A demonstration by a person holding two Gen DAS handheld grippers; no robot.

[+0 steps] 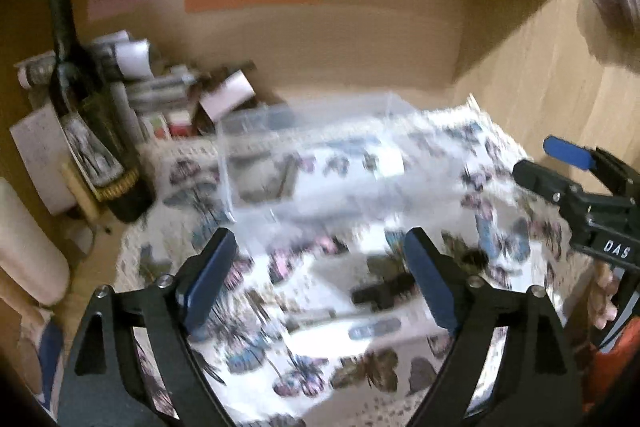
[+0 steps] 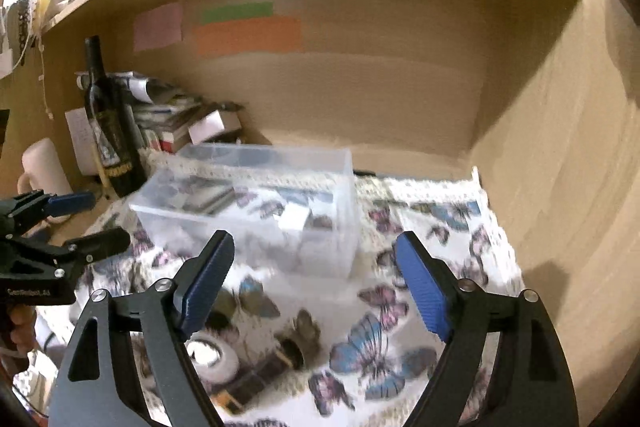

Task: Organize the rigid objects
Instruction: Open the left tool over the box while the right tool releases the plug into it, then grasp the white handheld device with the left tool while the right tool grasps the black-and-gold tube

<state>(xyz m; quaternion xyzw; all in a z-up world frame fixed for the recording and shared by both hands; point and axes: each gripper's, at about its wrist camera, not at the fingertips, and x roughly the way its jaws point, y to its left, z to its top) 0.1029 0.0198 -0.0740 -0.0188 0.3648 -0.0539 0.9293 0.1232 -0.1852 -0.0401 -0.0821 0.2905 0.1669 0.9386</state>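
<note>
A clear plastic box [image 2: 256,203] stands on the butterfly-print cloth [image 2: 432,211] with several small items inside; it also shows blurred in the left wrist view [image 1: 304,167]. My right gripper [image 2: 316,283] is open and empty, just in front of the box. On the cloth below it lie a white tape roll [image 2: 214,357], a dark cylindrical object [image 2: 292,349] and a dark flat item [image 2: 252,383]. My left gripper [image 1: 320,279] is open and empty above the cloth, over a black object [image 1: 382,293] and a blue-and-white oblong item [image 1: 374,327]. Each gripper shows in the other's view: the right one [image 1: 540,163], the left one [image 2: 86,217].
A dark wine bottle [image 2: 110,131] stands at the back left beside stacked books and papers [image 2: 176,115]. A pale mug [image 2: 44,163] sits left of it. The wooden alcove's back wall [image 2: 360,67] carries coloured sticky notes [image 2: 248,35]; a side wall [image 2: 560,187] closes the right.
</note>
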